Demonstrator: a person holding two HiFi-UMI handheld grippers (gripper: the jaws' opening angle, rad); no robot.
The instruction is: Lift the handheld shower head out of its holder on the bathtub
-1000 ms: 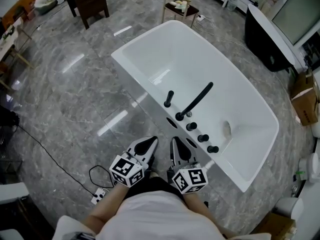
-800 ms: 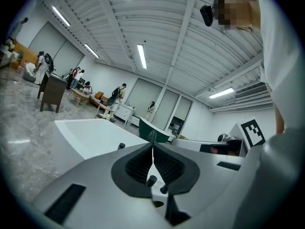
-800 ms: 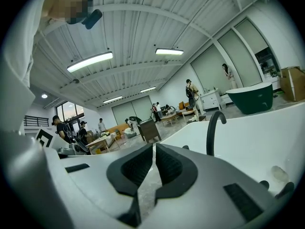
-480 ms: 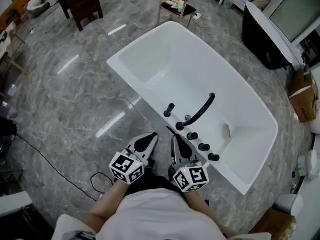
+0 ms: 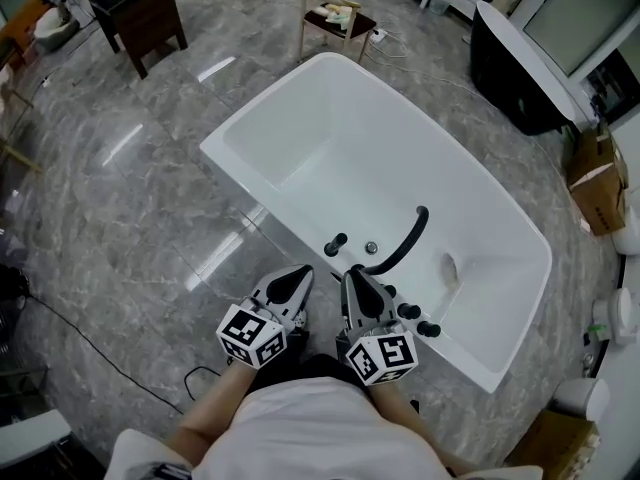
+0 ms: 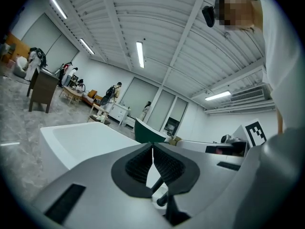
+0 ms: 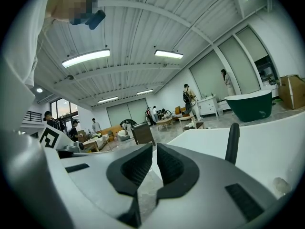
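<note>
The white bathtub (image 5: 300, 133) lies ahead, with black fittings along its near rim. The handheld shower head (image 5: 336, 243) is a short black stick standing upright in its holder, left of the curved black spout (image 5: 406, 236). My left gripper (image 5: 296, 274) and right gripper (image 5: 353, 274) sit side by side just short of the rim, both shut and holding nothing. The shower head stands a little beyond and between their tips. In the left gripper view (image 6: 152, 147) a black fitting (image 6: 161, 200) shows under the closed pads. The right gripper view (image 7: 154, 147) shows the spout (image 7: 232, 142) to the right.
Black knobs (image 5: 417, 319) line the rim right of my right gripper. A wooden chair (image 5: 333, 18), a dark cabinet (image 5: 135, 8) and a black tub (image 5: 515, 63) stand beyond. A cardboard box (image 5: 590, 173) is at right; a cable (image 5: 90, 343) crosses the floor at left. People stand far off.
Both grippers have come forward to the tub's near rim. The black fittings now lie right at their tips, and the right gripper covers part of them. The jaws stay shut.
</note>
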